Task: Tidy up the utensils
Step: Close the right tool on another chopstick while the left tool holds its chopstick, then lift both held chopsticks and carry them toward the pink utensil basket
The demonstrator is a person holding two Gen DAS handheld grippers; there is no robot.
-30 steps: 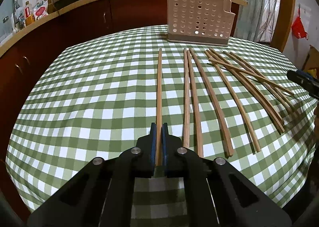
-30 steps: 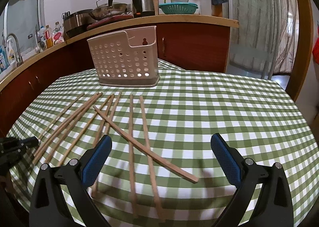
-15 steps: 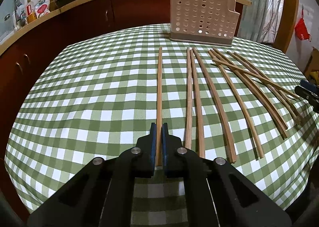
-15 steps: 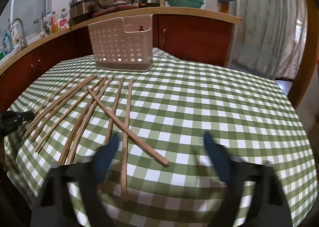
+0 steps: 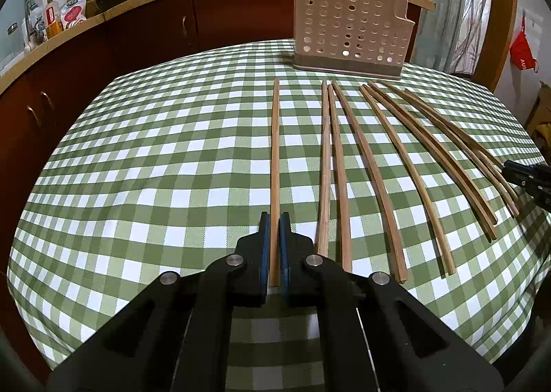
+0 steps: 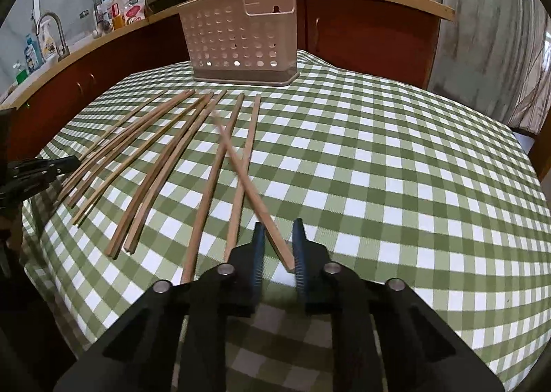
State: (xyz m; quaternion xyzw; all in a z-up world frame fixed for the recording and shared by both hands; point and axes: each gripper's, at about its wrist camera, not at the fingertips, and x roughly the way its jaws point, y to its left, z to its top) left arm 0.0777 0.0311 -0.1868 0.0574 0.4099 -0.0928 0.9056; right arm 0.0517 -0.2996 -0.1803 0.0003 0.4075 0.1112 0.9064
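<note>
Right gripper (image 6: pixel 278 247) has narrowed around crossed chopstick (image 6: pixel 248 185); open tablecloth (image 6: pixel 396 168) rightward.

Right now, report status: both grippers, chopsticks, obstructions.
Left gripper shut on one wooden chopstick. Right gripper nearly closed around the crossed wooden chopstick, gap showing. Beige perforated plastic holder unobstructed, no chopsticks visible inside.

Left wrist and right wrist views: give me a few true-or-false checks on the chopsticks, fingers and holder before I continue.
1. The left gripper is shut on a chopstick. True.
2. The right gripper fingers are spread wide over bare cloth. False: they stand close around a slanted chopstick.
3. The perforated holder stands upright at the table's far side. True.
4. Chopsticks already stand in the holder. False: none show in it; loose chopsticks lie on the checked tablecloth.
</note>
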